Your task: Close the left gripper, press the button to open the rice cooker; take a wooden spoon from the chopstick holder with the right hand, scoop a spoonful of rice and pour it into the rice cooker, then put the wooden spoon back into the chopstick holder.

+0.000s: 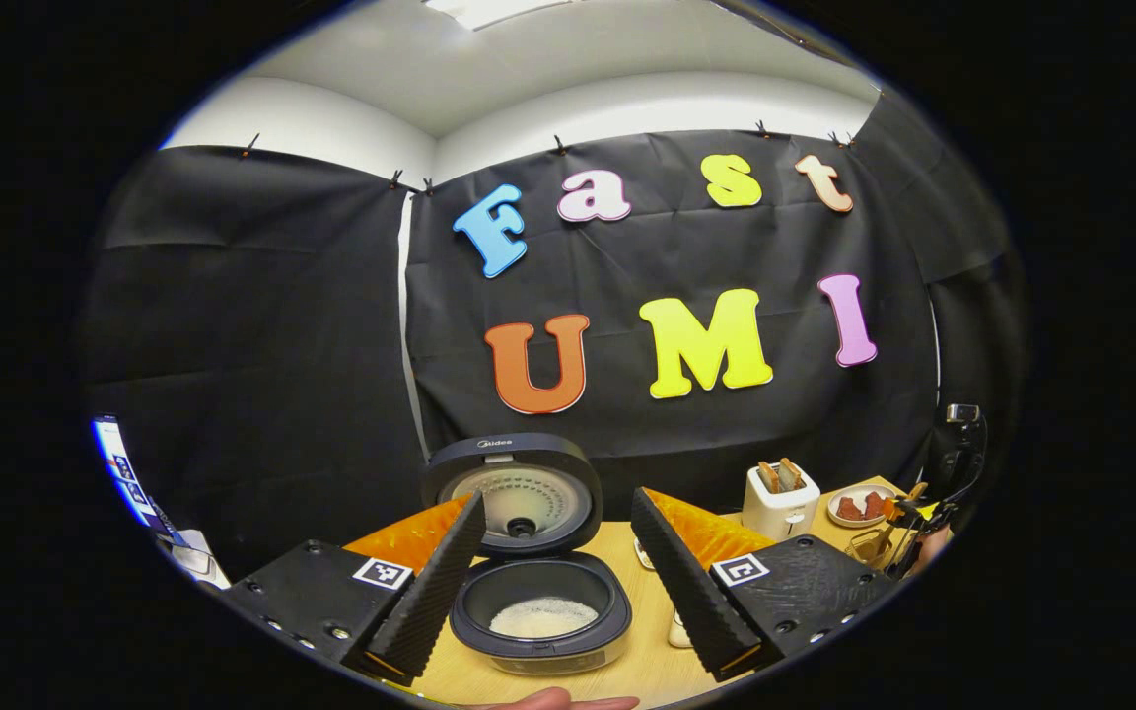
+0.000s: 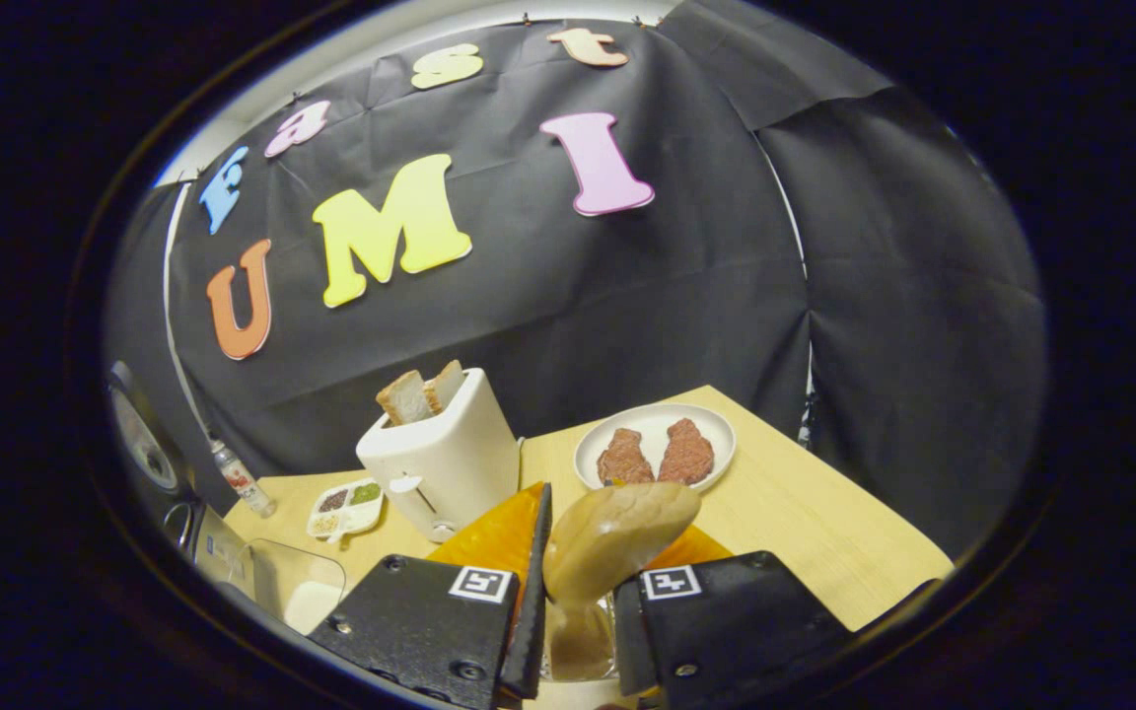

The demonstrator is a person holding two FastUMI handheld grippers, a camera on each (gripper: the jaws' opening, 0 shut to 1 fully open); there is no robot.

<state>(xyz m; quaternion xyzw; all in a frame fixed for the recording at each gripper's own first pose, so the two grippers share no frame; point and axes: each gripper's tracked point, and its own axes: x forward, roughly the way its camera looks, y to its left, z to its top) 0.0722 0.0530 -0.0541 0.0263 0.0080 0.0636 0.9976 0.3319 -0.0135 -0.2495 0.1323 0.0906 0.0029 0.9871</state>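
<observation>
The rice cooker (image 1: 540,562) stands open on the worktop (image 1: 627,661), rice inside. The left gripper (image 1: 553,572) hovers before it, fingers spread and empty. The right gripper (image 2: 578,592) pinches the wooden spoon (image 2: 617,537) (bowl upward); returning it to its holder likely comes next.

Smooth pale wooden spoon (image 2: 617,537), glossy dark plastic rice cooker (image 1: 538,552), matt wood-grain table (image 2: 805,523).

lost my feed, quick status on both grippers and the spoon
Left gripper open, facing the open cooker, rice inside. Right gripper shut on the spoon, bowl up. Toaster and plate beyond the spoon.
</observation>
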